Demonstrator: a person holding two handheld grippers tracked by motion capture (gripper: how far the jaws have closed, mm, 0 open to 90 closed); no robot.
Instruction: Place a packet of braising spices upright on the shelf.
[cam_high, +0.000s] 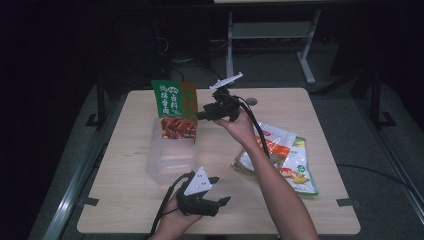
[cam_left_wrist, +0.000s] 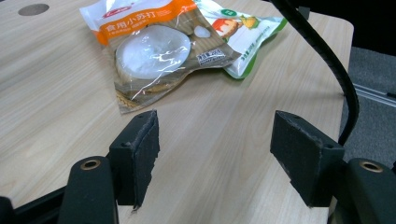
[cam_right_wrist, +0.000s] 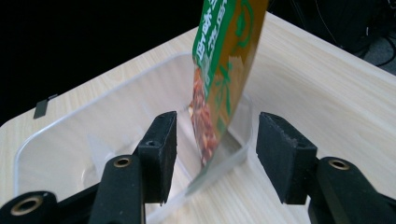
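Over the clear plastic box (cam_high: 167, 155) on the wooden surface (cam_high: 125, 200), the right tongs (cam_high: 202, 115) stand open, and the green snack bag (cam_high: 175, 110) stands tall in the far end of the box, leaning a little. The right gripper view shows the bag (cam_right_wrist: 224, 70) in the gap between the two black pads (cam_right_wrist: 163, 149), with no pad pressing on it. The step looks like letting the bag go into the box. To do it well, I think the hand should pull straight back with the tongs wide, so no pad catches the bag's edge and tips it out (it looks ready to fall over). The left tongs (cam_high: 216, 190) rest low near the front edge, open too, with nothing between them. The high view shows both hands and the whole box at once. The left gripper view shows what is hard to read from above: an orange and white bag (cam_left_wrist: 154, 46) lying on a green and white bag (cam_left_wrist: 247, 32), both flat on the surface.
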